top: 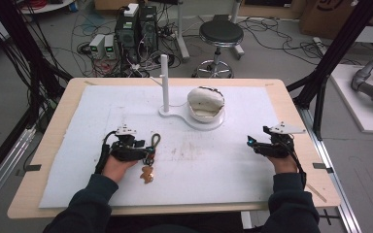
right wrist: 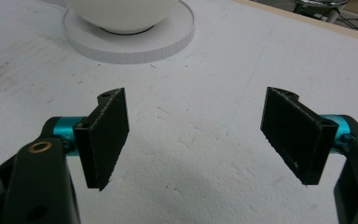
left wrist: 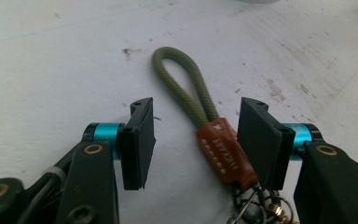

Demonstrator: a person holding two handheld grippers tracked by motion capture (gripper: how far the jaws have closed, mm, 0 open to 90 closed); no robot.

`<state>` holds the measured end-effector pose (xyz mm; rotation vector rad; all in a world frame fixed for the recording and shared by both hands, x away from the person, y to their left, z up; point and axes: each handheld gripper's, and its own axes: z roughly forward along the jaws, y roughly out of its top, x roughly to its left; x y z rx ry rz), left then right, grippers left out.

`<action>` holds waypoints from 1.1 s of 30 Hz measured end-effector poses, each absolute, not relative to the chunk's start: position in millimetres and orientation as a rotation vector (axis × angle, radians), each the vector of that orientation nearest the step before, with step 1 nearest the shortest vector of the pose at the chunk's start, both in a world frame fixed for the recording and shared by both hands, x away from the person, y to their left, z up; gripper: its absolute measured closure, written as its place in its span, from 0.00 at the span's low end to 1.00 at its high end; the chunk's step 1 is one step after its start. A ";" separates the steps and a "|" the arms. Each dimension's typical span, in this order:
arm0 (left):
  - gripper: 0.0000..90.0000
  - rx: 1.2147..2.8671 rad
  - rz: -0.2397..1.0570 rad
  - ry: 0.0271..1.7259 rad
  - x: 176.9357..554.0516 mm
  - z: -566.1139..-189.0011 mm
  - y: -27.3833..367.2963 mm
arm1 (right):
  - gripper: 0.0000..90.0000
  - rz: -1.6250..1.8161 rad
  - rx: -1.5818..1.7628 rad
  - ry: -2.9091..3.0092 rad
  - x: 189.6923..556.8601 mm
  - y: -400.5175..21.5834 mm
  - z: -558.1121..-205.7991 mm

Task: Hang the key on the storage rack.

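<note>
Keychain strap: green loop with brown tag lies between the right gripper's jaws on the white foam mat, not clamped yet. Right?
Wrong gripper. The keychain strap lies between the jaws of the left gripper, as the left gripper view shows. The right gripper has only bare white foam mat between its jaws. The rest holds: not clamped yet.

I had the foam sheet (top: 77,160) spread across the table (top: 53,126), covering most of its top. On the sheet's far middle sat a flat base (top: 194,121); a post (top: 164,80) rose from the base's left end, and a bowl-shaped shell (top: 205,103) rested on its right end. At the near left, the keychain (top: 150,155) lay on the sheet, its cord loop (left wrist: 182,84) pointing far and its leather tab (left wrist: 226,156) nearer, just right of my left gripper (top: 141,151). The tab lay between the jaws, beside the right one. My right gripper (top: 267,145) sat near right, well apart from the keychain. Beyond the table's far edge stood a stool (top: 220,36), with computer boxes (top: 136,26) to its left.
</note>
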<state>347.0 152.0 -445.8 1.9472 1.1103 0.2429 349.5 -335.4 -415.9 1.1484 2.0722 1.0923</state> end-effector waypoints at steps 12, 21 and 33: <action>0.80 2.136 0.460 0.947 343.9 -444.1 129.5 | 0.27 1.080 1.114 2.100 349.9 -332.6 -417.1; 0.56 2.125 0.489 1.015 340.8 -446.0 125.8 | 0.27 1.077 1.113 2.100 349.0 -332.4 -416.9; 0.79 2.070 0.429 0.973 342.3 -440.0 128.4 | 0.27 1.070 1.116 2.103 348.1 -332.8 -416.7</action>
